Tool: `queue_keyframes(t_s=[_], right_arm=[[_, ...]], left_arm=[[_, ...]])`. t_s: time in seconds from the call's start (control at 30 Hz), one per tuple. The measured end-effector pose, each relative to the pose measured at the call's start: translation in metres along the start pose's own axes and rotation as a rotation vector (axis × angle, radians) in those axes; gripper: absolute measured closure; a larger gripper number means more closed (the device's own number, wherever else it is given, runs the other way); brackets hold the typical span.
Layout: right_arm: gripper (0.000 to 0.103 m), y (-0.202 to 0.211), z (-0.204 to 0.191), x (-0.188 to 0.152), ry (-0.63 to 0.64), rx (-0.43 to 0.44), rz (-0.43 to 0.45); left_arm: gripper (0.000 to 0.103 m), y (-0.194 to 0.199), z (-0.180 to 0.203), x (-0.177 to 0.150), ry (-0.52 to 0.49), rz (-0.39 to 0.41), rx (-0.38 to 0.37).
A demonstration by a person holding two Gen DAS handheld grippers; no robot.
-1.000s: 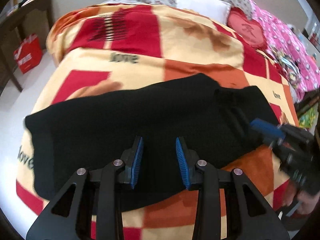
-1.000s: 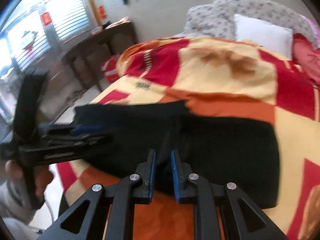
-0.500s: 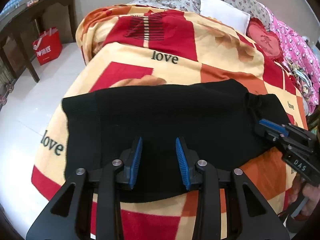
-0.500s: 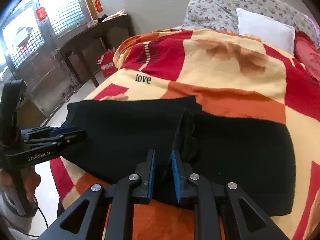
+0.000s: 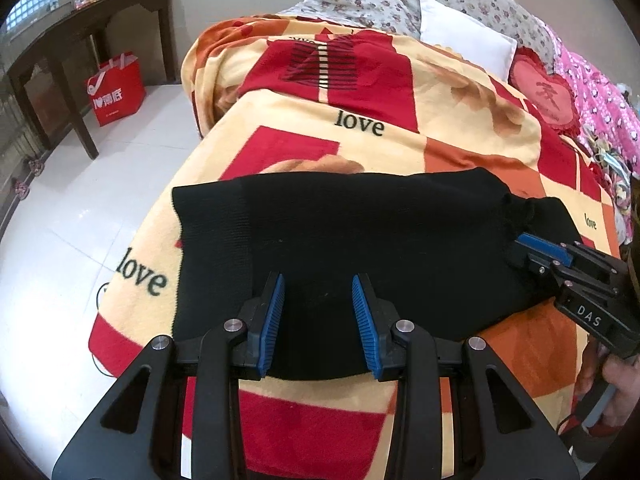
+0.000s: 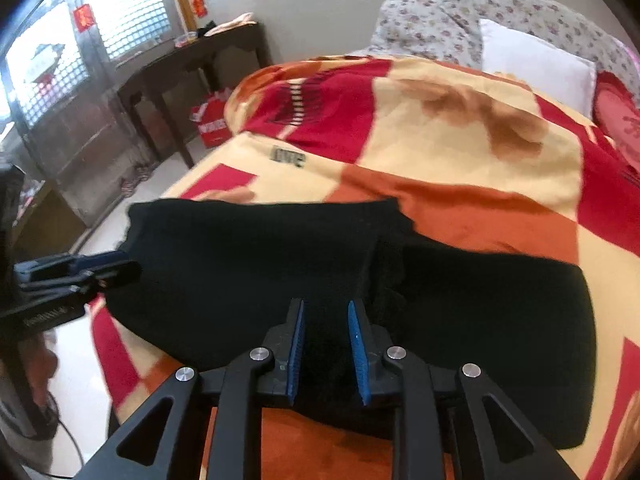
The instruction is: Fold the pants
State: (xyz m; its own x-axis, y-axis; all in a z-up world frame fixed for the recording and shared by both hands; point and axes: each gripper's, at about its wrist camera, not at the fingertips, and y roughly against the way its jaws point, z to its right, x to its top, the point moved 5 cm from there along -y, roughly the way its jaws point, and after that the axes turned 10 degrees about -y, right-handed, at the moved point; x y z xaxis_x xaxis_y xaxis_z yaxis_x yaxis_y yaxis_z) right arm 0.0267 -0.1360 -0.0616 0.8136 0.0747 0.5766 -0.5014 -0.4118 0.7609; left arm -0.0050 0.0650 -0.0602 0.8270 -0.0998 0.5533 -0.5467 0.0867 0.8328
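Observation:
Black knit pants (image 5: 360,232) lie flat across the near end of a red, orange and cream blanket (image 5: 360,92) on a bed. They also show in the right wrist view (image 6: 248,260), with a raised fold near their middle. My left gripper (image 5: 317,300) is open and empty just above the pants' near edge. My right gripper (image 6: 325,334) is open over the pants beside the fold, holding nothing. It also shows at the right of the left wrist view (image 5: 536,246).
A white pillow (image 5: 468,38), a red heart cushion (image 5: 544,96) and pink bedding (image 5: 600,96) lie at the far end of the bed. A dark wooden table (image 5: 72,40) and a red bag (image 5: 116,88) stand on the white floor at left.
My right gripper has opened and let go of the pants fold it pinched. My left gripper has drawn back toward the near edge, staying open. The pants lie flatter.

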Motion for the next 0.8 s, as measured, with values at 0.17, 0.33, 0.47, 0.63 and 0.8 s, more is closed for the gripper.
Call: queue_keyframes(t_s=[0.17, 0.33, 0.47, 0.63, 0.8], right_arm=[[0.071, -0.01, -0.035, 0.012, 0.074, 0.075, -0.005], [0.06, -0.032, -0.076, 0.022, 0.148, 0.166, -0.037], [0.057, -0.053, -0.11, 0.035, 0.214, 0.213, -0.069], [0.055, -0.072, -0.143, 0.052, 0.292, 0.25, -0.073], [0.054, -0.1, -0.163, 0.058, 0.379, 0.254, -0.12]], left_arm=[[0.068, 0.007, -0.016, -0.01, 0.04, -0.014, 0.003], [0.055, 0.016, -0.042, -0.027, 0.125, -0.023, -0.012], [0.045, 0.016, -0.063, -0.041, 0.237, -0.025, -0.055], [0.045, 0.01, -0.072, -0.048, 0.293, -0.032, -0.072], [0.042, 0.002, -0.071, -0.047, 0.302, -0.039, -0.069]])
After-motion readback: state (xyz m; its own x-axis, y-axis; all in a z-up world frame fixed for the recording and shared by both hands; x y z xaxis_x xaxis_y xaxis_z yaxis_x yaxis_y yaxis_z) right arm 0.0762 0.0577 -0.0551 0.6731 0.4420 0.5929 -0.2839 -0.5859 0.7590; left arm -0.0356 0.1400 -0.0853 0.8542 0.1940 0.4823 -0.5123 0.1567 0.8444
